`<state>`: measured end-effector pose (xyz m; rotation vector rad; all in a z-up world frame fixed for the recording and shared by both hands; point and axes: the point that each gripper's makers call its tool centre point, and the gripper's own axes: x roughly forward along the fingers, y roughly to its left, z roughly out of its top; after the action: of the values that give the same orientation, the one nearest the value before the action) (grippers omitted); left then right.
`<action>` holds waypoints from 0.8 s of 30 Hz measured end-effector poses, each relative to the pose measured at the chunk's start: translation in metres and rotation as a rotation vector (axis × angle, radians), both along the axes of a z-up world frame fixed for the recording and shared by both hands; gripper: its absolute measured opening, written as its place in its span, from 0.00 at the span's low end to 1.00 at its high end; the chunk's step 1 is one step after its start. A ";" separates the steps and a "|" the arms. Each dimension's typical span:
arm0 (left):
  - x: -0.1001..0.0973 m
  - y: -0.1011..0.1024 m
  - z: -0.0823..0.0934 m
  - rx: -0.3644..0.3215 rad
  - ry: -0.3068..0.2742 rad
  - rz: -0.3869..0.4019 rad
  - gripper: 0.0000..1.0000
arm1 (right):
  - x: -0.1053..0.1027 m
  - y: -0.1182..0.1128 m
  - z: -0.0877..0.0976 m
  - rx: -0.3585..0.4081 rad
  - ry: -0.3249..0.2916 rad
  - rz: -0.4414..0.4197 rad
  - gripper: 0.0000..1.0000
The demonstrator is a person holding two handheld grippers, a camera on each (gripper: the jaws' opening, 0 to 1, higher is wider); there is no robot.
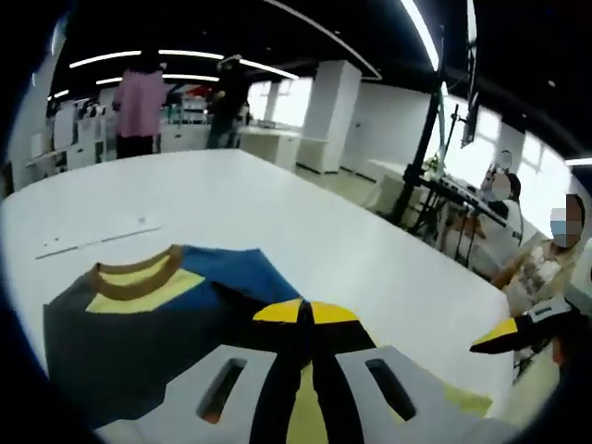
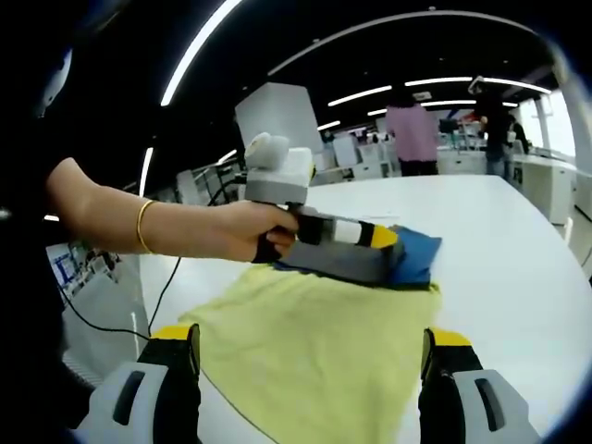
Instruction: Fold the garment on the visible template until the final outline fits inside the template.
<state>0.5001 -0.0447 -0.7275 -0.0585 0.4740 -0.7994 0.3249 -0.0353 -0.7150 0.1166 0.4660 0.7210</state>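
Observation:
A colour-blocked garment lies on the white table (image 1: 277, 203). In the left gripper view it shows grey and blue panels (image 1: 139, 333) and a brown collar (image 1: 139, 273). In the right gripper view its yellow part (image 2: 314, 333) spreads toward me, with grey and blue folds (image 2: 412, 259) at the far end. My left gripper (image 1: 303, 310) has its jaws pressed together over the grey cloth. From the right gripper view, a hand (image 2: 240, 231) holds this left gripper (image 2: 387, 239), and grey fabric bunches under its tip. My right gripper (image 2: 312, 351) stands open, jaws wide apart above the yellow edge; its yellow tip (image 1: 504, 335) enters at the right.
Thin markings (image 1: 92, 242) lie on the table beyond the collar. A black stand (image 1: 421, 148) rises past the table's far side. People stand at the back (image 1: 139, 102) and sit at the right (image 1: 546, 259). A cable (image 2: 139, 324) hangs off the table's left side.

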 end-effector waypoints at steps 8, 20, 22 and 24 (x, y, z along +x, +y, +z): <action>-0.004 -0.002 -0.009 0.035 0.000 -0.027 0.00 | 0.000 -0.004 0.002 0.005 -0.005 -0.011 0.99; -0.007 0.001 -0.009 0.062 -0.033 -0.050 0.38 | -0.003 -0.004 -0.002 0.001 0.016 0.006 0.99; -0.007 0.004 -0.010 0.072 -0.041 -0.052 0.49 | -0.003 -0.003 -0.004 -0.010 0.025 0.012 0.99; -0.008 0.007 -0.009 0.056 -0.036 -0.049 0.57 | -0.003 -0.002 -0.004 -0.013 0.025 0.016 0.99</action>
<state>0.4921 -0.0375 -0.7370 0.0194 0.4651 -0.8338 0.3218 -0.0375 -0.7190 0.1098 0.4962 0.7329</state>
